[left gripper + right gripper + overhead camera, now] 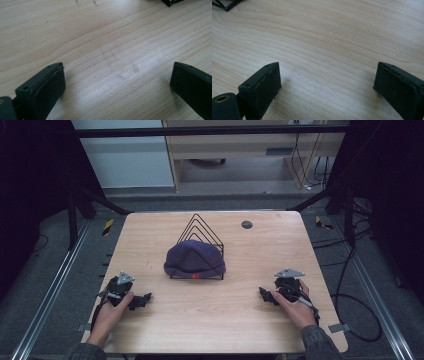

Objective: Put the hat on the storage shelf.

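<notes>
A dark blue knit hat with a small red tag is draped over a black wire rack at the middle of the wooden table. My left gripper rests low on the table at the front left, held by a hand, jaws pointing right toward the centre. It is open, with bare wood between its fingers. My right gripper sits at the front right, jaws pointing left, also open over bare wood between its fingers. Both stand well apart from the hat.
A small round grey grommet is set in the table near the back right. A corner of the rack shows at the top of the left gripper view, and another rack corner at the top left of the right gripper view. Cables trail on the floor at right.
</notes>
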### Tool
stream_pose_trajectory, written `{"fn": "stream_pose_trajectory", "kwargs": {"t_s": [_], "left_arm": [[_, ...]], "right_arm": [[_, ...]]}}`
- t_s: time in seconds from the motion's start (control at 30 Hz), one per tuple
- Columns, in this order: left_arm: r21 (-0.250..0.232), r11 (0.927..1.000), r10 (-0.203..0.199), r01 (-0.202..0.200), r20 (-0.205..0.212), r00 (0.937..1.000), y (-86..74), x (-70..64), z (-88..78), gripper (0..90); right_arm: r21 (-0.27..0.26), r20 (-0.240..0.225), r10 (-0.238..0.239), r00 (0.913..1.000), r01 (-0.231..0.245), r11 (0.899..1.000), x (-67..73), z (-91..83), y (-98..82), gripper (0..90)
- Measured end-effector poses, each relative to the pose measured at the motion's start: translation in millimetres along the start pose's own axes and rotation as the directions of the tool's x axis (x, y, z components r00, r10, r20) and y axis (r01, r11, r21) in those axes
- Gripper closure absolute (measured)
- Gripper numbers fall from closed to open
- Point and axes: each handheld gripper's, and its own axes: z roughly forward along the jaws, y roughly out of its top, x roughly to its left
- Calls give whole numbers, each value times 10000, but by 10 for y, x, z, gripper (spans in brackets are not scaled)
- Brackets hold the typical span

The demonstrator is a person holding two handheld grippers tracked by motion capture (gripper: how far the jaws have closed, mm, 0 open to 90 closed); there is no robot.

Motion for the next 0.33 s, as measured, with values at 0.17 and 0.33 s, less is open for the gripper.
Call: {"fn": "stream_pose_trajectory", "kwargs": {"t_s": [0.17, 0.33], "left_arm": [[-133, 9999, -51, 51, -33, 10000, -10, -4, 5, 0], [-155, 9999, -79, 78, -56, 10000, -12, -8, 5, 0]], "right_arm": [[14, 28, 24, 10000, -24, 10000, 22, -4, -3, 67], [14, 6, 16, 10000, -16, 10000, 22, -3, -2, 64]]}}
